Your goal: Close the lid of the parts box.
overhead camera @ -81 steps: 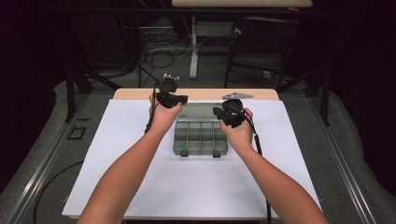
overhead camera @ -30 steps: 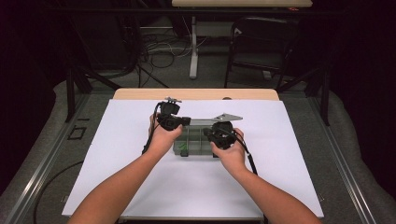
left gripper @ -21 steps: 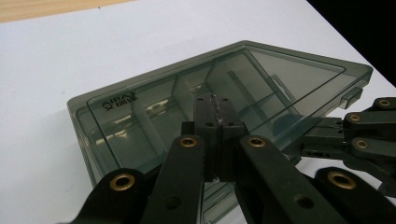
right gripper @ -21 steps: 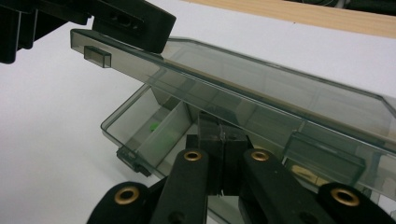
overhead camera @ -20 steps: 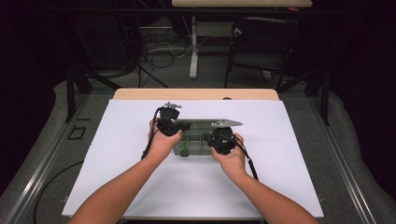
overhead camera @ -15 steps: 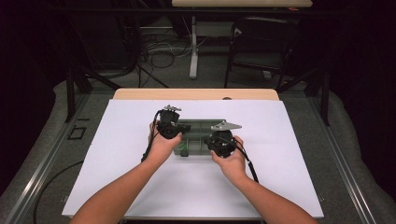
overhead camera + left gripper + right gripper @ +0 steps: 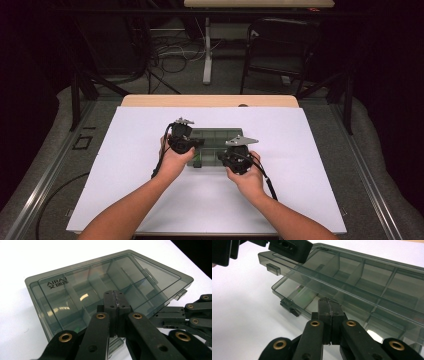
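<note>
A smoky grey transparent compartment box (image 7: 216,146) is seen just below the centre of the high view, lying on a white sheet (image 7: 125,150) that covers the table. The box is flanked by the left gripper (image 7: 182,142) on its left end and the right gripper (image 7: 237,157) at its lower right, each held in a hand whose forearm enters from the bottom edge of the frame.

In the left gripper view, the box (image 7: 100,287) fills the upper and middle part of the frame, with its lid seen from above and a printed brand mark near the upper left corner of the lid. Dividers are visible through the lid. The jaws of the left gripper (image 7: 114,300) are pressed together with no gap between them, and their tips rest over the near part of the lid; whether the lid is actually touched cannot be told. At the lower right of that frame the linkage of the right gripper (image 7: 195,315) is seen beside the edge of the box.

In the right gripper view, the box (image 7: 362,280) stretches from the upper left to the right edge, and its lid is seen raised slightly above the base, a gap being left along the near edge. A small latch (image 7: 289,306) protrudes from the base at centre left. The jaws of the right gripper (image 7: 329,307) are clenched with nothing between them, their tips at the front edge of the base. Part of the left gripper (image 7: 287,247) appears at the upper left, on the lid.
</note>
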The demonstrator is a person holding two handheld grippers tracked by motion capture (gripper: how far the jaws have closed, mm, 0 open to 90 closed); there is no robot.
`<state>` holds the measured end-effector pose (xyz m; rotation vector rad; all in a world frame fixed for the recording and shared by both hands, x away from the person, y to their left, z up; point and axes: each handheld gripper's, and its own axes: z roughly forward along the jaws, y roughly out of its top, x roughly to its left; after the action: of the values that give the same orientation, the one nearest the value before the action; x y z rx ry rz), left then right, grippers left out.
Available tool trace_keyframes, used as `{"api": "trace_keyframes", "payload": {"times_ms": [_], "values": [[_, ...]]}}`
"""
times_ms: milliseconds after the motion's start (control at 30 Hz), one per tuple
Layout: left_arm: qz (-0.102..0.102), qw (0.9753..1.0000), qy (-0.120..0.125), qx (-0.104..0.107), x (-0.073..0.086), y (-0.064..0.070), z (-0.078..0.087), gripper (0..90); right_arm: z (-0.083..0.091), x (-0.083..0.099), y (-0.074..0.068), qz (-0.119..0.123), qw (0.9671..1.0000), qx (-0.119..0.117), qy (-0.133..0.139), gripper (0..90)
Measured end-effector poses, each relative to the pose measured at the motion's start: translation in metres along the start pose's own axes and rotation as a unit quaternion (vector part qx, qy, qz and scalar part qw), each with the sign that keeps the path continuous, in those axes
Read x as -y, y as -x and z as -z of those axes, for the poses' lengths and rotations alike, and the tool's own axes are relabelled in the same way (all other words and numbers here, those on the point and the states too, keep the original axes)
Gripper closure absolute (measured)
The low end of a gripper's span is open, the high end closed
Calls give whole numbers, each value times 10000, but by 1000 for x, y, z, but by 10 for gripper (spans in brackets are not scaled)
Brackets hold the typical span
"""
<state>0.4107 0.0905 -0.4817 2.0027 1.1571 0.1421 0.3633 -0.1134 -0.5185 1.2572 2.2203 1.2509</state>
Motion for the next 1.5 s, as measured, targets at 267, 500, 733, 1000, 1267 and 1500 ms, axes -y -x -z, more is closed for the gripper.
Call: {"api": "trace_keyframes", "payload": {"times_ms": [267,500,733,1000,1267,1500], "values": [[42,10000,-18,25,4,0,-2,900,0,4,-1,-32,10000,-20,-19,900],[38,10000,-19,21,6,-1,-3,900,0,7,-1,-54,10000,-40,-59,900],[56,10000,-22,29,8,-2,-3,900,1,8,-1,-68,9999,-60,-57,900],[84,9999,-86,41,15,-3,-7,900,7,13,-12,133,9997,-178,-41,900],[80,9998,-175,15,23,-4,-11,900,12,10,-11,151,9998,-151,-17,900],[91,9996,-249,23,28,-6,-16,900,12,7,-4,123,9999,-32,-44,900]]}}
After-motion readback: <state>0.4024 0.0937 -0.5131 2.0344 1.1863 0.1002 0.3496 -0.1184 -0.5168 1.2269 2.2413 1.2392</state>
